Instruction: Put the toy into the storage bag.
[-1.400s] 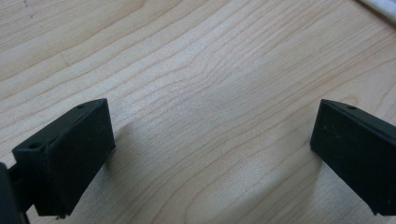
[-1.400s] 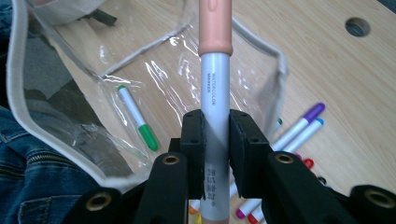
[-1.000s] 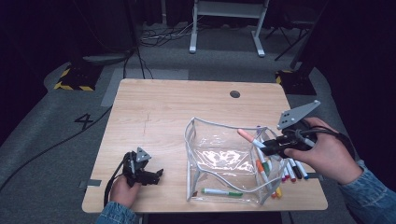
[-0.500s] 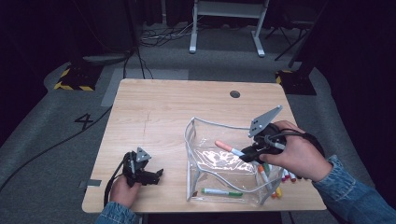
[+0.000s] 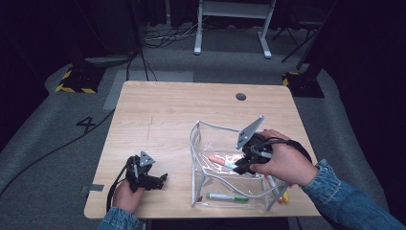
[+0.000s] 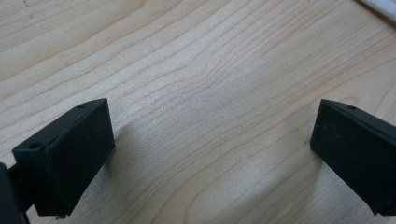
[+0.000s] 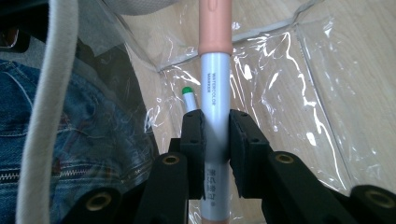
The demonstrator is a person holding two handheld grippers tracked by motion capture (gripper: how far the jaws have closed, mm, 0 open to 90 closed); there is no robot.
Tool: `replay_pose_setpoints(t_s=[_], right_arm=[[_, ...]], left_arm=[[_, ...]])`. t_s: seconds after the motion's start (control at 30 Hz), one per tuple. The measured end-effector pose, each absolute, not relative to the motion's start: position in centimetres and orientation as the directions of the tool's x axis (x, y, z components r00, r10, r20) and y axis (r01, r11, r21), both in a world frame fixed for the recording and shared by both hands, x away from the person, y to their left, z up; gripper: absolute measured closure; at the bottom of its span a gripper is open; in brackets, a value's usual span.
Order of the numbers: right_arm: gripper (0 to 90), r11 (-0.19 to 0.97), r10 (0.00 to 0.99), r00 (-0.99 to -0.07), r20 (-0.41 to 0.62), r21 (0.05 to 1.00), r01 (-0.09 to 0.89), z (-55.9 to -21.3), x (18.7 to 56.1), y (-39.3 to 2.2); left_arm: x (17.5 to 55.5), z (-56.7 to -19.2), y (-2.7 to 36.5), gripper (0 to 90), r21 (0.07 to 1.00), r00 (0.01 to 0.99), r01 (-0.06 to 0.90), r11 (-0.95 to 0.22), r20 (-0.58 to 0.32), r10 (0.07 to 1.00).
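Note:
A clear plastic pouch (image 5: 210,139) with a white zip rim stands open on the wooden table (image 5: 167,115), right of centre. My right gripper (image 5: 238,167) is inside its mouth, shut on a grey watercolour marker (image 7: 214,116) with a salmon cap (image 5: 216,160). A green-capped marker (image 5: 227,197) lies in the pouch near the front; its green tip (image 7: 187,90) shows behind the held marker. My left gripper (image 5: 160,179) rests on the table at the front left, open, with bare wood (image 6: 210,140) between its jaws.
Several loose markers (image 5: 282,194) lie on the table by the pouch's right side, partly under the right hand. A round cable hole (image 5: 241,97) sits near the table's far edge. The person's jeans (image 7: 70,154) show through the pouch.
My right gripper has carried the salmon-capped marker leftward and down, from beside the pouch's right edge into its open mouth. The left gripper has stayed put.

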State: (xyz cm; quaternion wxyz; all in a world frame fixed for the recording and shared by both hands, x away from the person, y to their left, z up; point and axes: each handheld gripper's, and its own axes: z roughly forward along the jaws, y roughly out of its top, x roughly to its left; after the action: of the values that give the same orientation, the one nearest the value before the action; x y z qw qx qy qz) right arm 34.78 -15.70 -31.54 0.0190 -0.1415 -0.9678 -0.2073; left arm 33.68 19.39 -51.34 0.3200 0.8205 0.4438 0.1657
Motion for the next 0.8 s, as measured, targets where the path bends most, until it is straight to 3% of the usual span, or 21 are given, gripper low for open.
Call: replay_pose_setpoints(t_s=[0.8], right_arm=[[77.0,0.944,0.224,-0.964,0.147,0.213,0.252,-37.3,35.3,-13.4]], left_arm=[[33.7,-51.3,19.4,0.0,0.673,0.549,0.623,-0.398,-0.014,0.835]])
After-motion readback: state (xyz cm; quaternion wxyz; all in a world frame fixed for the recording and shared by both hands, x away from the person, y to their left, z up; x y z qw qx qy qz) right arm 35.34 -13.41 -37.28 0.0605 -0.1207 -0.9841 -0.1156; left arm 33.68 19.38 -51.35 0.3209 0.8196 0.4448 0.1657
